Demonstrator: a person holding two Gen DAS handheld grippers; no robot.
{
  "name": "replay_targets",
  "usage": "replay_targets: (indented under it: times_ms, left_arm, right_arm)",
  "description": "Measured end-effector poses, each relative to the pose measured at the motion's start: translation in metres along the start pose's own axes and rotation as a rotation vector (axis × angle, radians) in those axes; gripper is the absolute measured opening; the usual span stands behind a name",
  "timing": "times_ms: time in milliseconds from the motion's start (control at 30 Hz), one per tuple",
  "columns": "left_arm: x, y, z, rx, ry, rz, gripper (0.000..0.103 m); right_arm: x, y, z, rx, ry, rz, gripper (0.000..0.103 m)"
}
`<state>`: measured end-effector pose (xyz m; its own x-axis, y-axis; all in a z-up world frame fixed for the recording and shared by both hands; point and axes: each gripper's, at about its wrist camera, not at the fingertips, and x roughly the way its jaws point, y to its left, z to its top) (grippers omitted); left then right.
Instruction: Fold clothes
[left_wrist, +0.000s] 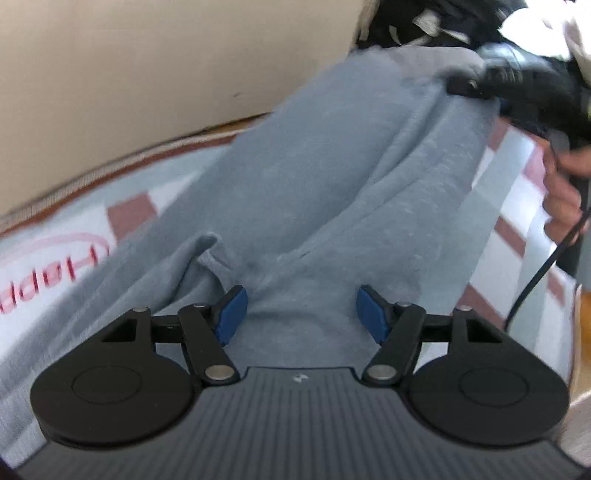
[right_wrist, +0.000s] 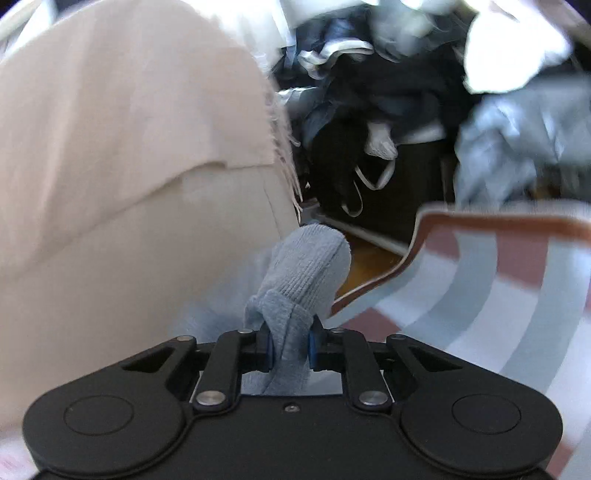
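A striped blanket (left_wrist: 513, 184) covers the work surface, with a beige wall (left_wrist: 129, 66) behind it and a heap of dark and pale clothes (right_wrist: 388, 92) beyond its edge.

A grey-blue garment (left_wrist: 314, 177) lies stretched along the blanket, wrinkled in long folds. The left gripper (left_wrist: 302, 314) hangs over its near end, jaws well apart and closed on nothing, the cloth below them. The right gripper (right_wrist: 290, 347) has its jaws pinched tight on a bunched, ribbed end of the garment (right_wrist: 306, 266), which sticks up past the blue pads (right_wrist: 312, 347). In the left view that gripper (left_wrist: 476, 86) holds the garment's far end, a hand (left_wrist: 561, 199) just beside it.
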<state>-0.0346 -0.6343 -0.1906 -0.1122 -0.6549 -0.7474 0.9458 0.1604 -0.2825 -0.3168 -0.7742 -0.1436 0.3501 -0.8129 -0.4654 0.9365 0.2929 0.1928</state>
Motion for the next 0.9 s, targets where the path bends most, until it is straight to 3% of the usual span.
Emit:
replay_targets:
  times_ms: [33,100,133,233,267,333,433,533,600,667,700,733,800,833,900]
  left_arm:
    - [0.002,0.010,0.000,-0.038,0.017,0.006,0.068]
    - [0.000,0.030,-0.005,-0.117,-0.009,-0.023,0.066]
    - [-0.003,0.038,-0.007,-0.152,-0.028,-0.051,0.066]
    - [-0.005,0.051,-0.010,-0.243,-0.052,-0.086,0.065]
    - [-0.005,0.053,-0.010,-0.263,-0.057,-0.087,0.065]
    - [-0.004,0.057,-0.008,-0.301,-0.068,-0.089,0.065]
    - [0.001,0.058,0.001,-0.342,-0.077,-0.085,0.065]
    - [0.000,0.057,0.007,-0.366,-0.088,-0.056,0.065]
    - [-0.007,0.058,0.009,-0.381,-0.100,-0.026,0.065]
    - [-0.027,0.063,0.006,-0.395,-0.122,0.021,0.065]
    - [-0.037,0.065,0.005,-0.402,-0.134,0.045,0.066]
    - [-0.049,0.070,0.001,-0.430,-0.136,0.063,0.067]
    - [-0.079,0.093,-0.013,-0.542,-0.120,0.070,0.067]
    - [-0.097,0.106,-0.024,-0.592,-0.124,0.068,0.067]
    - [-0.141,0.132,-0.052,-0.657,-0.151,0.140,0.067]
  right_arm:
    - [0.008,0.004,-0.002,-0.047,0.023,-0.042,0.018]
    - [0.046,-0.011,-0.017,0.014,0.181,-0.108,0.019]
    - [0.059,-0.027,-0.024,0.109,0.247,-0.130,0.022]
    - [0.059,-0.050,-0.023,0.271,0.282,-0.092,0.028]
    - [0.056,-0.049,-0.018,0.265,0.283,-0.089,0.032]
    - [0.051,-0.048,-0.013,0.276,0.291,-0.086,0.052]
    - [0.038,-0.051,-0.013,0.359,0.286,-0.078,0.054]
    - [0.011,-0.031,-0.013,0.306,0.227,-0.122,0.054]
    - [-0.005,-0.012,-0.014,0.216,0.173,-0.096,0.054]
    - [-0.019,0.015,-0.011,0.054,0.114,0.009,0.056]
    - [-0.017,0.029,-0.014,-0.050,0.103,0.048,0.069]
    - [-0.015,0.042,-0.017,-0.148,0.093,0.083,0.071]
    - [-0.009,0.055,-0.026,-0.169,0.120,0.098,0.071]
    - [-0.010,0.058,-0.030,-0.142,0.144,0.165,0.071]
    - [-0.015,0.070,-0.036,-0.118,0.181,0.297,0.071]
